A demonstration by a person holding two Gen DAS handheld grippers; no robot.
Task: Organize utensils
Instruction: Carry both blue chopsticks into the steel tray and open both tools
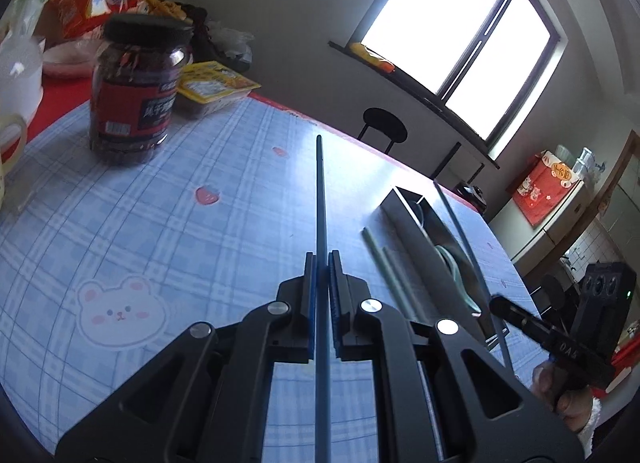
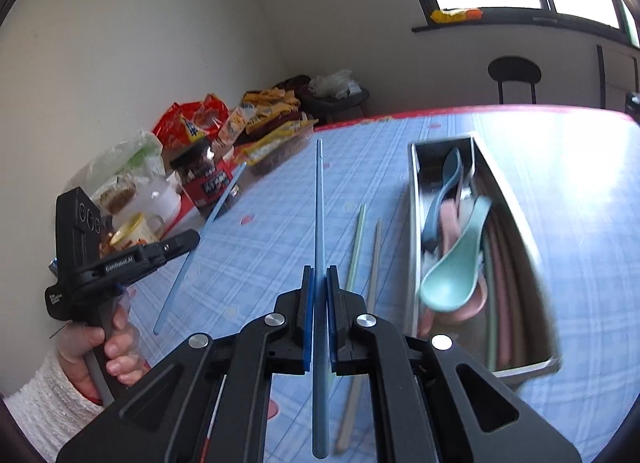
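My left gripper is shut on a blue chopstick held above the tablecloth. My right gripper is shut on a second blue chopstick, also lifted. Each gripper shows in the other view: the right one beside the tray, the left one at the left with its chopstick. A metal utensil tray holds blue, teal and pink spoons and chopsticks. Two pale green and beige chopsticks lie on the table left of the tray; they also show in the left wrist view.
A dark jar with a black lid stands at the back left. Snack packets, a white pot and a mug crowd the table's far edge. A black stool stands beyond the table.
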